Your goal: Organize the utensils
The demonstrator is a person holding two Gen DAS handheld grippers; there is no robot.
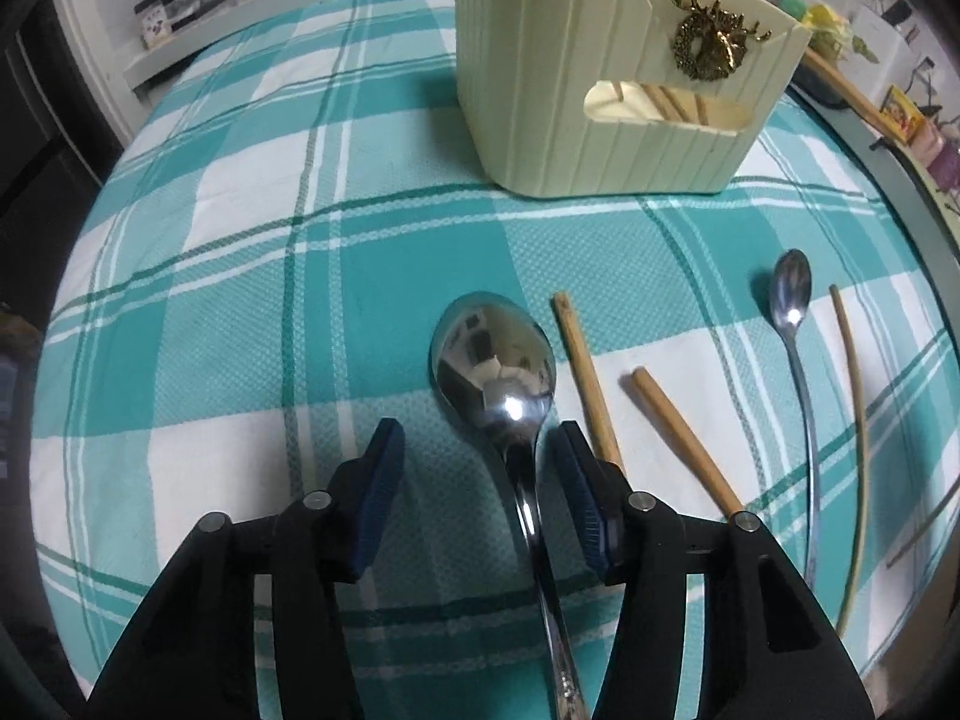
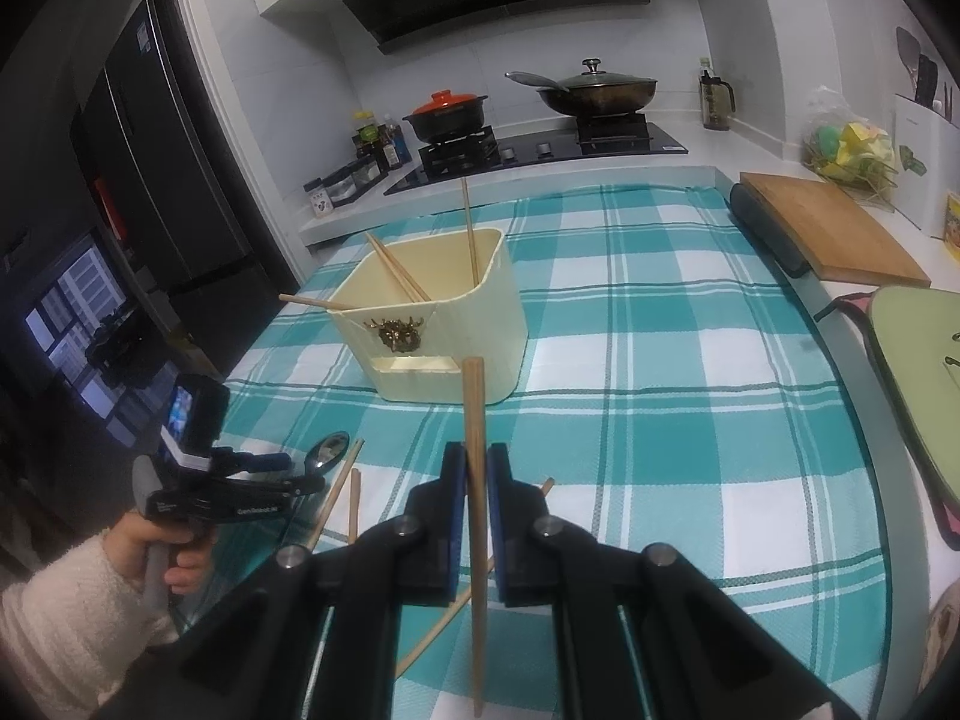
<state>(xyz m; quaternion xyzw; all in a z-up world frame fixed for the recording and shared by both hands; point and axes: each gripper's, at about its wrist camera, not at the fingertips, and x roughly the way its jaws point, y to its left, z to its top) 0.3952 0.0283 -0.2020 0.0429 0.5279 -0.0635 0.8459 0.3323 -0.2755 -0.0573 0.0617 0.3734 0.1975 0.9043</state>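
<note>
The right gripper (image 2: 475, 468) is clamped on a chopstick (image 2: 474, 420), lifted off the checked cloth (image 2: 660, 360) and pointing toward the holder (image 2: 447, 324). The left gripper (image 1: 477, 456) hangs low near the counter's near edge with its jaws apart, straddling the neck of the big spoon (image 1: 492, 354), which lies flat on the cloth; its right pad looks almost against the handle, the left pad well clear. Just beside the spoon lie two more chopsticks (image 1: 684, 438), then a small spoon (image 1: 792, 300) and a thin pale stick (image 1: 858, 420) toward the right edge. Farther in, mid-counter, the holder already has several chopsticks leaning inside. The step in hand seems to be a double pick: one chopstick ready to carry, the spoon about to be gripped. Next, the left jaws need centring over the handle before closing, and the right needs its stick tipped upright above the holder's open top.
</note>
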